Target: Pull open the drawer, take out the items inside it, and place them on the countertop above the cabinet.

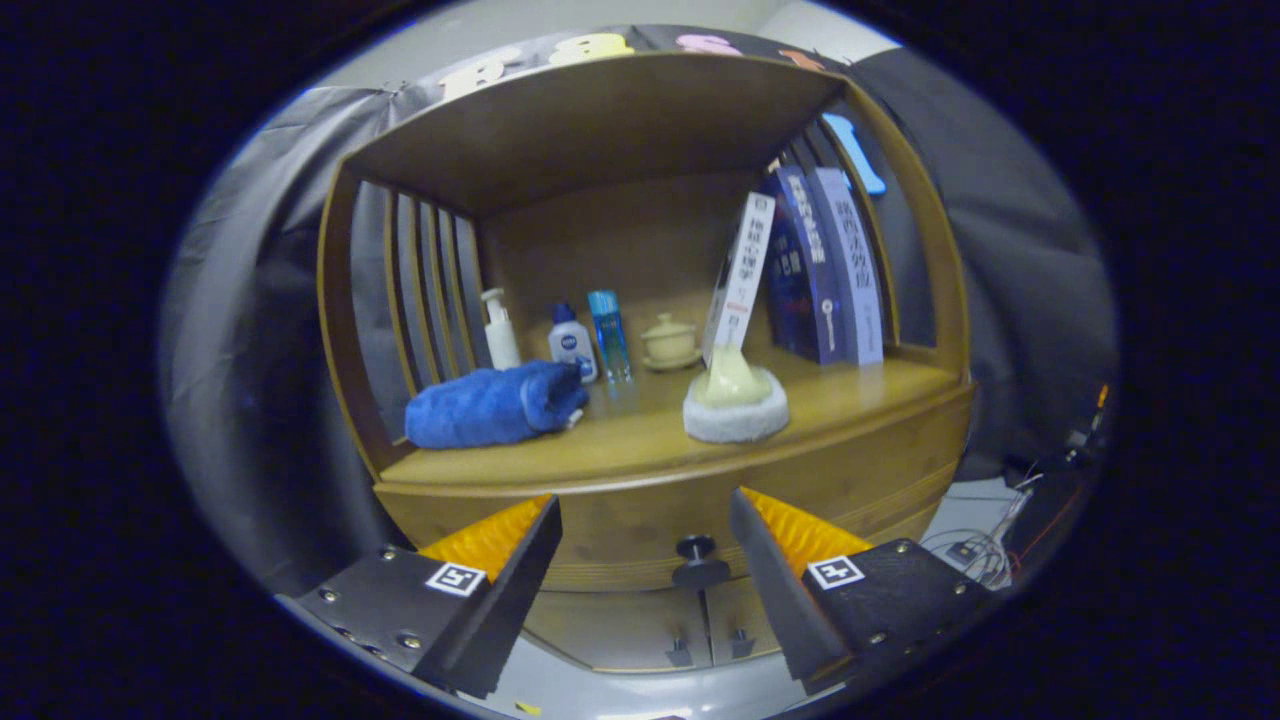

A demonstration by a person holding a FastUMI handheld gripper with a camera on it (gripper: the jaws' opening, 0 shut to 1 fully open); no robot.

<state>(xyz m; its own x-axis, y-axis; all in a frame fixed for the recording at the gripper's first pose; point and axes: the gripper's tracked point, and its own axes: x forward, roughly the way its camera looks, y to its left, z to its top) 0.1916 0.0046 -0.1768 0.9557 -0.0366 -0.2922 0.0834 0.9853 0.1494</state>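
Tongs (645,545) hanging open and empty, knob (696,549) lying beyond them; drawer (690,510) sitting flush, fitting either stage; towel (495,403) resting on bench (850,395).

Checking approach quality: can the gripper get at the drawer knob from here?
Probably yes: the gripper is open, the drawer knob sits ahead between its fingers, and nothing stands in between.

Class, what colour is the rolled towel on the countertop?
Blue; the rolled towel shows best in the gripper view, beyond the open tool.
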